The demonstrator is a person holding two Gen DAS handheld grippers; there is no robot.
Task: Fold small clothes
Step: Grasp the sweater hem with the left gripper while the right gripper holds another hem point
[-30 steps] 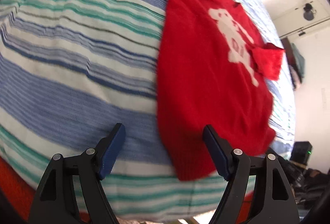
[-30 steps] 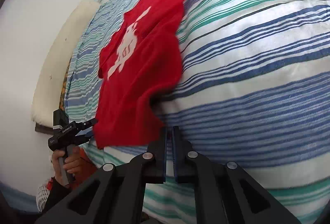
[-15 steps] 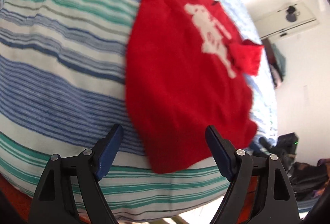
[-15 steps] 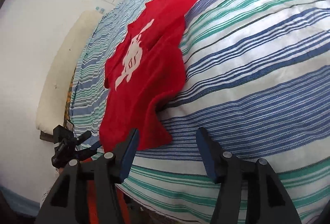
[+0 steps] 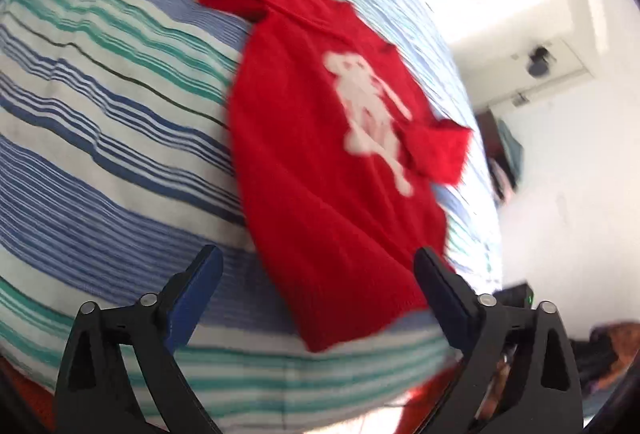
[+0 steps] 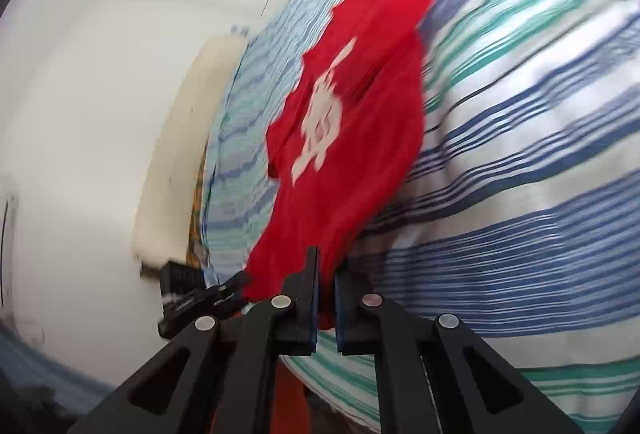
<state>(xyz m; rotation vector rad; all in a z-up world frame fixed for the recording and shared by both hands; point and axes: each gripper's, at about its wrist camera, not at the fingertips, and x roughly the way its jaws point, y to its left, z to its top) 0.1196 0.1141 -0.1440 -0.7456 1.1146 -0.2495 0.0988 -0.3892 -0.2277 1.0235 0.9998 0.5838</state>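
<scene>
Red knit sweater (image 5: 320, 170) with white figure on the chest, lying flat on striped bedcover (image 5: 100, 138), hem nearest both tools, hood or collar end farthest away. One sleeve (image 5: 444, 150) folded in over the body on the right side as seen from the left wrist. Left gripper (image 5: 316, 294) with jaws standing wide apart, nothing between them, poised just above the hem corner. Right gripper (image 6: 326, 298) closed to a narrow slit with red cloth in it, apparently pinching the hem edge, though blur leaves the bite uncertain. Judged soft, light, limp and slightly stretchy; not fragile, not slippery. Best taken at the ribbed hem corners, a shallow pinch through both layers, then lifted together to avoid sag and skew
</scene>
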